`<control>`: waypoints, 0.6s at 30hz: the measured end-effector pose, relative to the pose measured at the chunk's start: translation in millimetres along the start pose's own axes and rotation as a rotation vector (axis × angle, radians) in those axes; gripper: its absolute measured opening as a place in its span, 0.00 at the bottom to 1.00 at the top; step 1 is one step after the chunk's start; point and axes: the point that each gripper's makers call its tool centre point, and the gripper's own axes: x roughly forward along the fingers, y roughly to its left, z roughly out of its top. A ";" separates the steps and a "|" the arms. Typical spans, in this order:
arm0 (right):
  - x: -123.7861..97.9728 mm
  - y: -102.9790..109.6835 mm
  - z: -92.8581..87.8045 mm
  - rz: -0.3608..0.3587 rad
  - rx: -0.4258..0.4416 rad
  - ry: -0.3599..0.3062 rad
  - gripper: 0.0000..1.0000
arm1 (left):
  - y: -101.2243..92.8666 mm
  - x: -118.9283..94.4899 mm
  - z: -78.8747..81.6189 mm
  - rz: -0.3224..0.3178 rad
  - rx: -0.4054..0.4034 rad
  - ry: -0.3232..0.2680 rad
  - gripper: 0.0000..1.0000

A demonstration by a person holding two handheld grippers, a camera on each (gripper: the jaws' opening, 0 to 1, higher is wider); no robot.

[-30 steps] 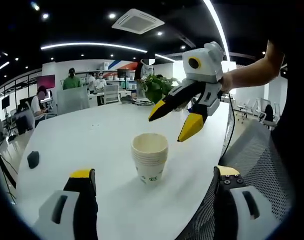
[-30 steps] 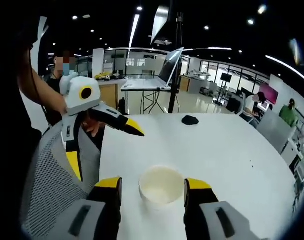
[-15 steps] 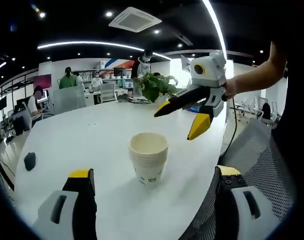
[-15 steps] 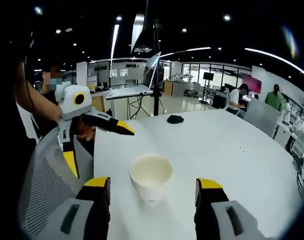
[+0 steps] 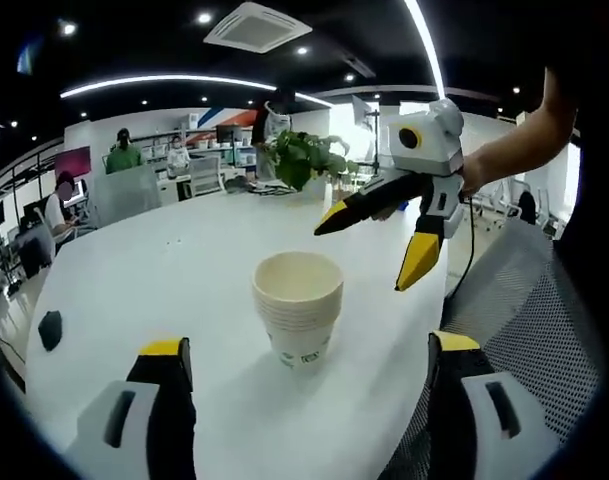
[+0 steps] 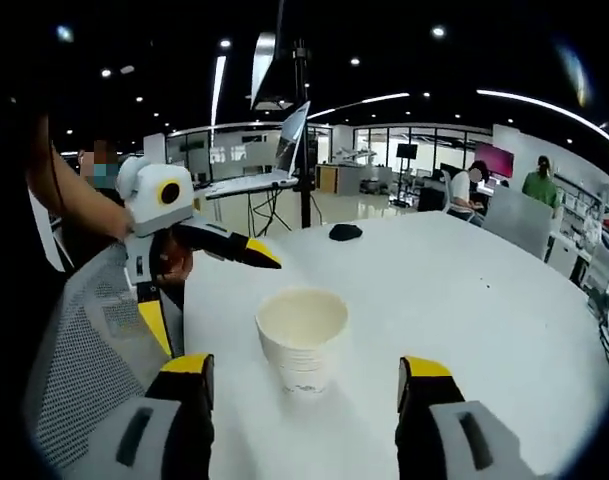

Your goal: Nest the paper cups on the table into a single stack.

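Note:
A stack of several nested white paper cups (image 5: 298, 308) stands upright on the round white table (image 5: 164, 275); the same stack of cups (image 6: 302, 340) sits ahead of the right gripper's jaws. My left gripper (image 5: 304, 360) is open, its yellow-tipped jaws wide apart on either side of the stack and short of it. My right gripper (image 6: 304, 372) is open too, with the cups between and beyond its jaws, untouched. The right gripper (image 5: 384, 235) hangs above the table to the right of the stack. The left gripper (image 6: 209, 290) shows at the left, held by a hand.
A small dark object (image 5: 50, 330) lies on the table at the left; the same dark object (image 6: 344, 232) is at the far side. A potted plant (image 5: 299, 160) stands at the far edge. A grey mesh chair (image 5: 524, 330) is beside the table edge. People sit at desks behind.
Both grippers have drawn back and away from the cup stack. The right gripper's jaws have spread wider. The stack has stayed put on the table.

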 end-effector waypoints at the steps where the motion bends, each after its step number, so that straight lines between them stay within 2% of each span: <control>1: 0.8 0.0 0.2 -0.001 0.005 -0.003 0.74 | 0.5 1.4 -1.3 -0.003 0.002 0.003 0.96; 18: 21.8 1.2 -3.8 -0.015 0.080 -0.020 0.65 | 2.8 33.3 -17.6 -0.060 0.061 0.058 0.77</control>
